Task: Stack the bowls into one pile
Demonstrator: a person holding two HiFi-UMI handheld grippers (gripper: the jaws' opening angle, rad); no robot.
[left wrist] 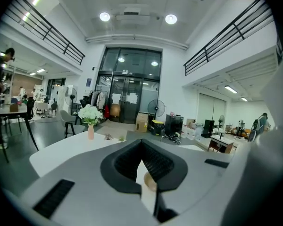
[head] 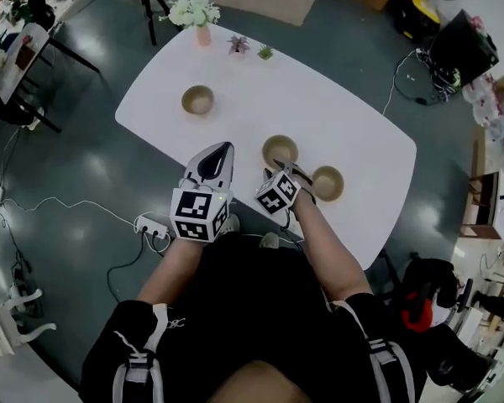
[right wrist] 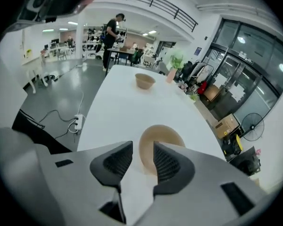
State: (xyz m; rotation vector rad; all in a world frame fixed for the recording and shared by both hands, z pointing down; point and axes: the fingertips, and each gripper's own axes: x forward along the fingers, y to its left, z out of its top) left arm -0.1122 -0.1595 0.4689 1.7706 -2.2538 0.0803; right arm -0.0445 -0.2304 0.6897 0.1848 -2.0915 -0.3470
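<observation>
Three tan bowls stand apart on the white table [head: 353,116]: a far bowl [head: 197,100], a middle bowl [head: 280,150] and a right bowl [head: 328,183]. My right gripper [head: 289,169] points steeply down at the middle bowl's near rim. In the right gripper view its jaws [right wrist: 142,147] stand open, and the left rim of that bowl [right wrist: 161,142] shows in the gap, with no pad pressing on it. The far bowl [right wrist: 145,80] lies beyond. My left gripper [head: 226,148] hovers over the near table edge, tips together [left wrist: 141,144], holding nothing. A sliver of a bowl [left wrist: 150,182] shows below its tips.
A pink vase of white flowers [head: 199,17] and two small plants [head: 238,44] stand at the table's far end. A power strip with cables [head: 151,225] lies on the floor to the left. A person [right wrist: 114,29] stands at a distant table.
</observation>
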